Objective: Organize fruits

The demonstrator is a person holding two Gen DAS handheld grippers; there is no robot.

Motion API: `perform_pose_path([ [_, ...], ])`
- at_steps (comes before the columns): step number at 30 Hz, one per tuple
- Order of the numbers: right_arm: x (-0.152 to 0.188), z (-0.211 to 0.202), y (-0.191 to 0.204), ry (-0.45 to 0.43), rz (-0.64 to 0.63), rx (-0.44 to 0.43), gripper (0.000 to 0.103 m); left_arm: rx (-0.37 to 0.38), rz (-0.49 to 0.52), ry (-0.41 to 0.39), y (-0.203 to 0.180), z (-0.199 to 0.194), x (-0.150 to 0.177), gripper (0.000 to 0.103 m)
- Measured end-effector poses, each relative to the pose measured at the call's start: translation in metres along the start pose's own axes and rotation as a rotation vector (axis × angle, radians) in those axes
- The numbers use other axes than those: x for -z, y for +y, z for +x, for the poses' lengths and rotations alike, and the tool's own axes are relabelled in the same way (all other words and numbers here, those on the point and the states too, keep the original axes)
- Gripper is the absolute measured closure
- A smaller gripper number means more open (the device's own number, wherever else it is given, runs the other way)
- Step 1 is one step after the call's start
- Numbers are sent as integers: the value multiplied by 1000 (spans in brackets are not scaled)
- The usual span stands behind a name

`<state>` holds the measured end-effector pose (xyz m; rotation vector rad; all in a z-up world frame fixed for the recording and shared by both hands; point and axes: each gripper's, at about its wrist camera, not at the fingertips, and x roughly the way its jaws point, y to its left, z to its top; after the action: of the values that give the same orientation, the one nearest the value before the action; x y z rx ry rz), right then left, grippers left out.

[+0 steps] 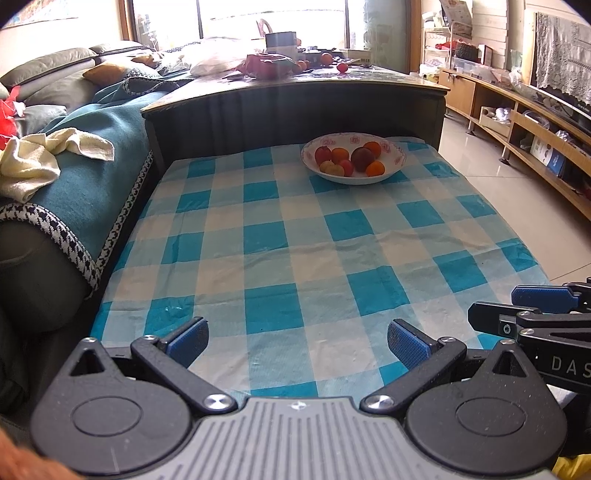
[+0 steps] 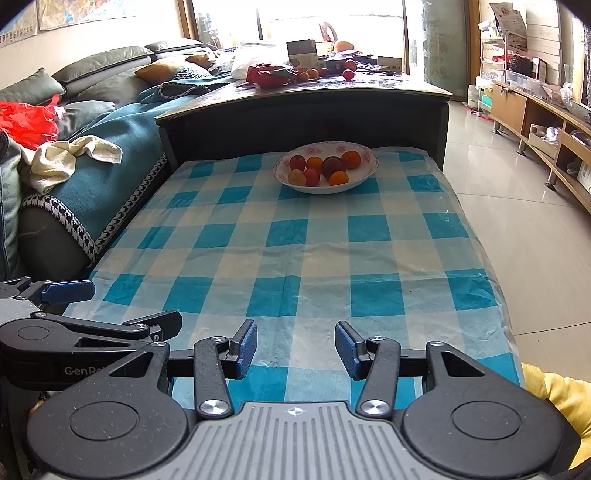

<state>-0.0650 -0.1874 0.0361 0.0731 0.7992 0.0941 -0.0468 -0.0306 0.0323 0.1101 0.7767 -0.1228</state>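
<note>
A blue-and-white checked tablecloth [image 1: 295, 240] covers the low table. At its far end sits a white floral bowl [image 1: 354, 176] holding all the fruits [image 1: 351, 158]. Well short of it, the left gripper [image 1: 297, 341] and right gripper [image 2: 295, 347] hover released, jaws spread, holding nothing

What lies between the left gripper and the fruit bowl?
Only bare checked tablecloth lies between the left gripper and the fruit bowl; both wrist views show it.

Blown-out daylight from the far window [image 1: 236, 18]; sharp centre, fisheye-bent, vignetted edges.
</note>
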Motion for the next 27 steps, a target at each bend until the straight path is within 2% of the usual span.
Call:
perform_pose_path([
  [27,4,1,3,9,-8,1,60,-13,-2,9,1,-1,2,0],
])
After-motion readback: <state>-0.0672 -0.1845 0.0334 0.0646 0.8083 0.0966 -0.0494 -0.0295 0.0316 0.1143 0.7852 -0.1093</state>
